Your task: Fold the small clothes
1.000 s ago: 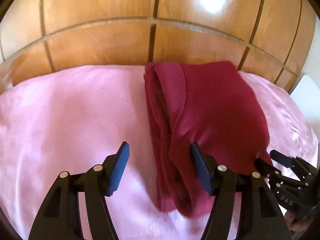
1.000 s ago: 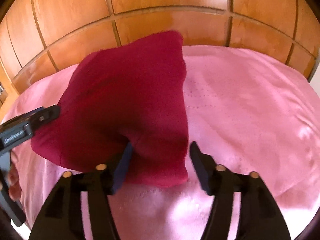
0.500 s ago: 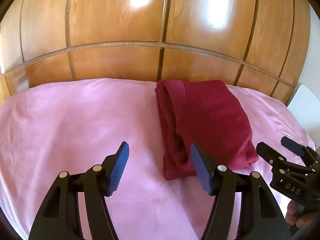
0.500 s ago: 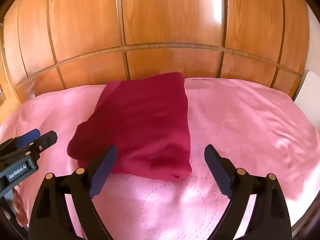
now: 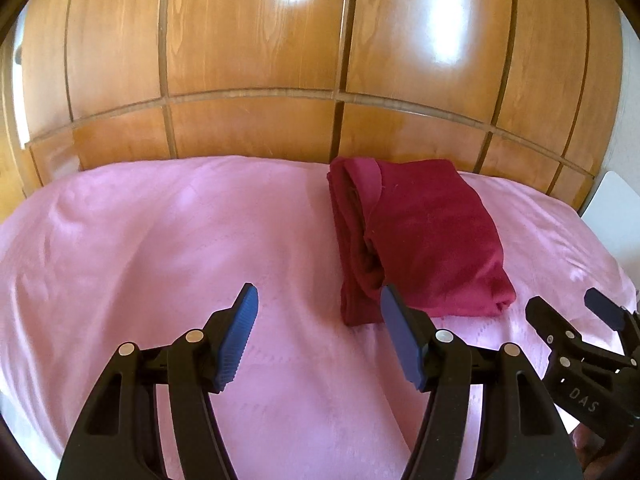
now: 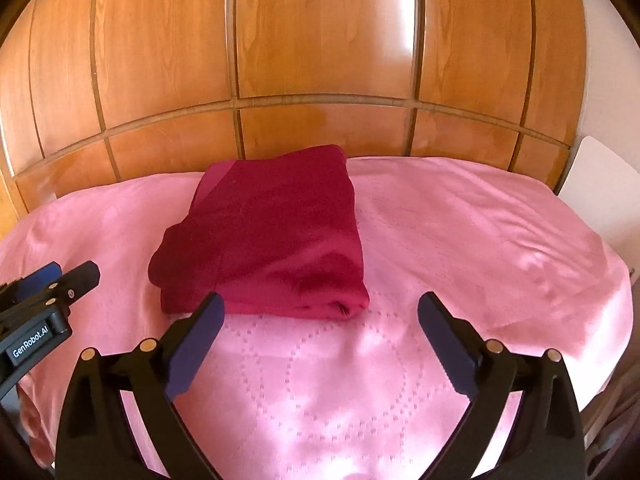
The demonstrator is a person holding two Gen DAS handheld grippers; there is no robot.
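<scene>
A dark red garment [image 5: 420, 236] lies folded into a thick rectangle on the pink bedspread [image 5: 160, 240], near the headboard. It also shows in the right wrist view as the folded garment [image 6: 272, 240]. My left gripper [image 5: 318, 304] is open, pulled back from the garment's near left corner, with nothing between its blue pads. My right gripper [image 6: 320, 308] is still opening, its jaws wide apart just short of the garment's near edge and nothing between them. Each gripper appears at the edge of the other's view: right gripper [image 5: 568, 312], left gripper [image 6: 64, 276].
A wooden panelled headboard [image 5: 320, 80] rises behind the bed. Something white [image 6: 600, 192] stands past the bed's right side. The bedspread's right edge [image 6: 616, 320] drops off close to my right gripper. A hand [image 5: 588, 440] shows under the right gripper.
My right gripper let go of the garment and its jaws spread wide. Both grippers drew back and up from the garment, which now lies flat and folded on the bedspread.
</scene>
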